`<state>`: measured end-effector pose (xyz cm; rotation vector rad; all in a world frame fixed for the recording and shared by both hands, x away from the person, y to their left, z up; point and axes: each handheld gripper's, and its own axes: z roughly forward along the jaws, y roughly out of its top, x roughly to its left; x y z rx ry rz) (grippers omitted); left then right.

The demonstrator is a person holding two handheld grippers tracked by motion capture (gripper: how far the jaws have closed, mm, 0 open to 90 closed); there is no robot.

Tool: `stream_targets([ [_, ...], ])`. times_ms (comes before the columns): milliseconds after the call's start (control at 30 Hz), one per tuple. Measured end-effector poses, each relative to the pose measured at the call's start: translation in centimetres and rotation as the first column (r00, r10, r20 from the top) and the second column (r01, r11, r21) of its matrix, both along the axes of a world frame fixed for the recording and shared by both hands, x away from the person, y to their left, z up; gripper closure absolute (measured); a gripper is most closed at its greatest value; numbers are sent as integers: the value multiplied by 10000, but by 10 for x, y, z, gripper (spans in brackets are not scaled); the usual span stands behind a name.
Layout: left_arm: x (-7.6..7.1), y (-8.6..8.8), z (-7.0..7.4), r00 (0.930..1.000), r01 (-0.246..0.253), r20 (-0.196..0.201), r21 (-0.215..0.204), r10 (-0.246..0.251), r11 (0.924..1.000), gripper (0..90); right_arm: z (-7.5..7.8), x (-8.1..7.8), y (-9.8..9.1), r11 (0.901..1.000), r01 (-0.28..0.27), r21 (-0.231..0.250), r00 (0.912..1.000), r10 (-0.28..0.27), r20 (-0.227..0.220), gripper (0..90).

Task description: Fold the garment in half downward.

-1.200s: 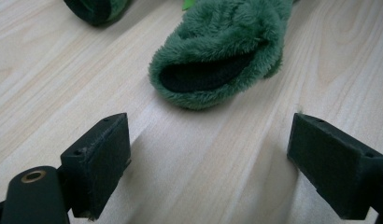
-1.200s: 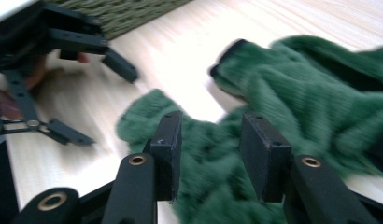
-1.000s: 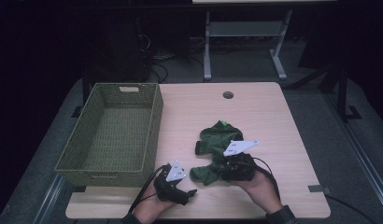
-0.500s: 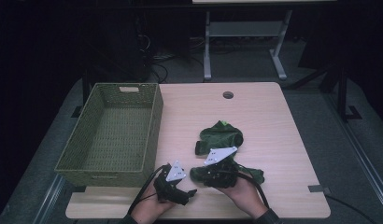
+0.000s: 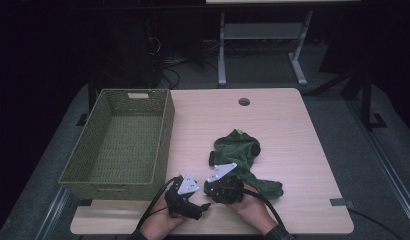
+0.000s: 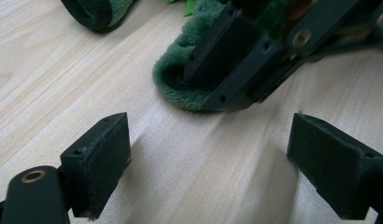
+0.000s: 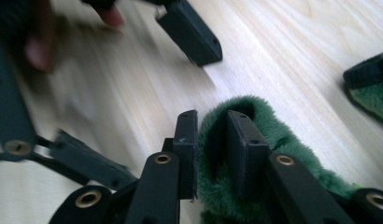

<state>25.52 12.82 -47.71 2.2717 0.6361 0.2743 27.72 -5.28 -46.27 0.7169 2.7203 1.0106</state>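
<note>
**Right tongs pinch the edge of the green garment; left tongs wait, spread apart**

In the right gripper view, the right gripper (image 7: 212,140) has its two jaws pressed on a fold of the fluffy green garment (image 7: 269,135), in the lower middle of the frame. These jaws have just been closing, with the fold between them. In the high view this gripper (image 5: 224,189) sits low in the frame, at the near end of the garment (image 5: 240,152).

The left gripper (image 6: 208,158) is released: its jaws stand wide apart over bare wood, and nothing is between them. In the high view it (image 5: 188,202) is just left of the right one, near the table's (image 5: 293,130) lower edge.

The garment lies in the lower middle of the table. Free wood stays around it on the right and above it, up to the far edge, where one small round hole (image 5: 244,102) is.

One woven basket (image 5: 165,130) stands at the left of the frame, along the table's left side. I can see nothing inside it. I count two grippers, one garment, one basket.
</note>
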Motion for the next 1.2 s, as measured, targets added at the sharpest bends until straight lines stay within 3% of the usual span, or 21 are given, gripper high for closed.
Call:
stream_targets([
  [133,0,0,0,10000,-9,-5,-9,9,10000,126,0,-3,1,9999,149,73,9999,-149,23,827],
  [233,0,0,0,10000,-9,14,-11,9,10000,126,0,-4,0,10000,-74,7,9998,74,164,845],
  [333,0,0,0,10000,-9,5,12,9,10000,126,7,-6,-3,9983,-42,580,9998,53,-177,843],
  [500,-1,0,0,10000,-62,-48,-70,62,10000,126,22,-6,-17,9896,-31,1438,9999,54,-158,841],
  [633,-1,0,0,10000,-68,-54,-81,68,9999,126,33,-7,-35,9754,312,2182,9994,-273,-206,835],
  [767,-1,-1,0,10000,-69,-57,-84,68,9999,126,41,-6,-55,9623,741,2618,9972,-719,-178,836],
  [900,-1,-1,0,10000,-66,-52,-80,66,9999,126,45,-4,-73,9558,1083,2735,9939,-1096,-106,835],
  [1200,-1,0,0,10000,-66,-52,-69,66,10000,126,40,-2,-105,9416,2098,2635,9771,-2115,-223,830],
])
